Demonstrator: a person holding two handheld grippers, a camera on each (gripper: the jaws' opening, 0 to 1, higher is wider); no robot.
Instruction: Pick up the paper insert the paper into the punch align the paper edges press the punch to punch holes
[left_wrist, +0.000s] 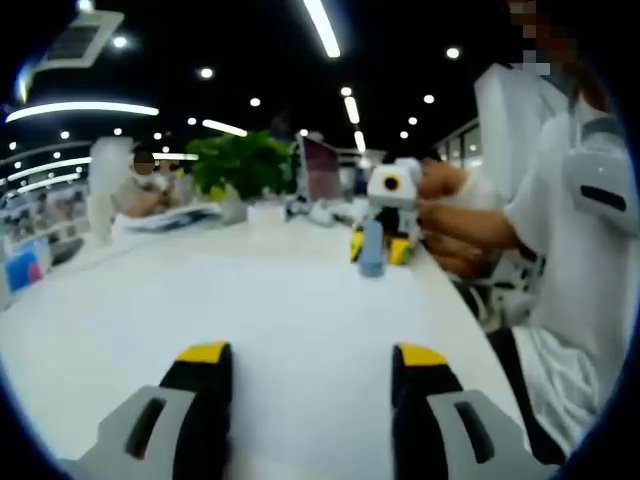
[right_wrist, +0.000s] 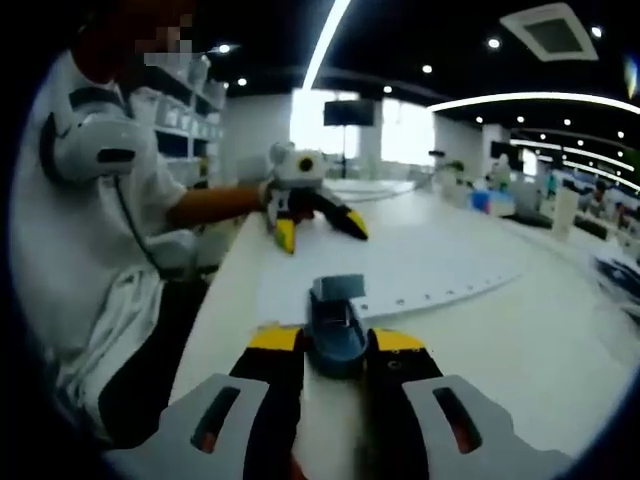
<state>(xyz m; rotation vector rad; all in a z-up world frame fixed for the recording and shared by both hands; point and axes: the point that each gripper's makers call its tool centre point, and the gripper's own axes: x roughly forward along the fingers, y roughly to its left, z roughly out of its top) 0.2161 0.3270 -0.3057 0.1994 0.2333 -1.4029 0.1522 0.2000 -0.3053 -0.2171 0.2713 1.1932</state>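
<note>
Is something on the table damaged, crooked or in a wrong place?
Nothing looks damaged or spilled. The paper lies flat on the table, with a row of holes along its near edge. The right gripper is shut on the punch.

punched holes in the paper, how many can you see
5 or so, in a row along the paper edge right of the punch; more may hide beneath it, too faint to be sure.

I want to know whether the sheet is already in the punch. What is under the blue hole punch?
The blue hole punch sits over the near edge of the white paper, between the right gripper jaws. A row of holes shows beside it; the edge beneath it is covered.
</note>
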